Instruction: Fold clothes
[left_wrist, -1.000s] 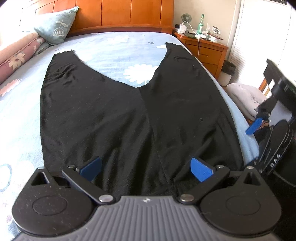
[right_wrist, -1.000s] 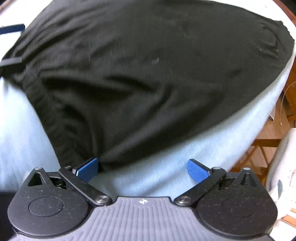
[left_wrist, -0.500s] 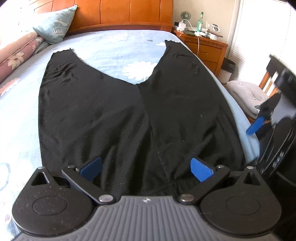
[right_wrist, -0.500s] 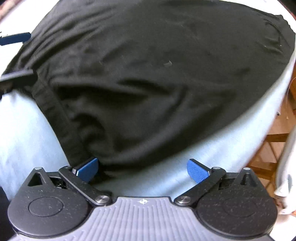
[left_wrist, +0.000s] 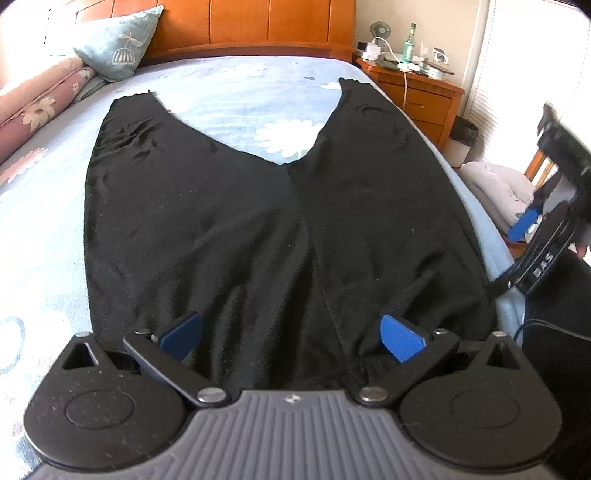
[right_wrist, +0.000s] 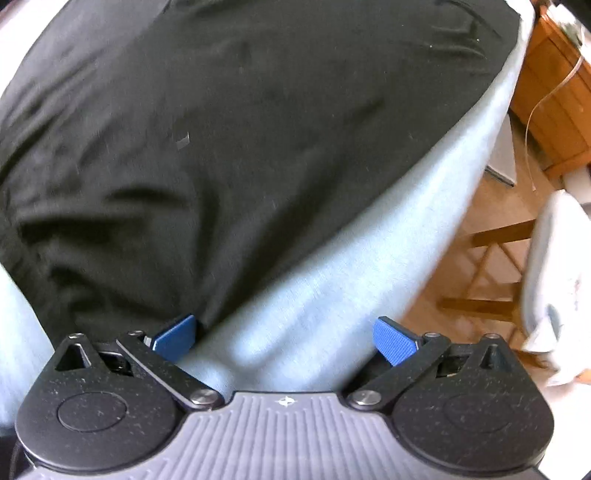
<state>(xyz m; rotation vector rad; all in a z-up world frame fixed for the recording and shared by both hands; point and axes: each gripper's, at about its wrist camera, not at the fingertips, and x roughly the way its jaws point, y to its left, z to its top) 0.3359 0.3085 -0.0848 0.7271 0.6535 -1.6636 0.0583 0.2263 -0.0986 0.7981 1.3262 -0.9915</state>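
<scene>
1. On the bed (left_wrist: 229, 85), black trousers (left_wrist: 207, 229) lie spread flat, both legs splayed toward the headboard (left_wrist: 258, 26), waistband at the near edge.
2. Progress: no fold is visible. Judged from this, the task is at its start; bringing one leg over the other and folding lengthwise remain to be done.
3. Left gripper (left_wrist: 291, 332): jaws wide apart above the waistband, nothing held. Contact with the cloth cannot be confirmed.
4. Right gripper (right_wrist: 284, 336): jaws wide apart at the garment's right edge, holding nothing. Its left fingertip (right_wrist: 173, 336) is at the cloth's border, the other over bare sheet (right_wrist: 332, 280).
5. Materials: the trousers are a thin, matte, soft knit with shallow creases near the left leg's hem and by the waistband. Likely limp and prone to slipping.
6. The sheet is pale blue cotton with white flower prints; the headboard is glossy orange wood. The right wrist view is somewhat blurred.
</scene>
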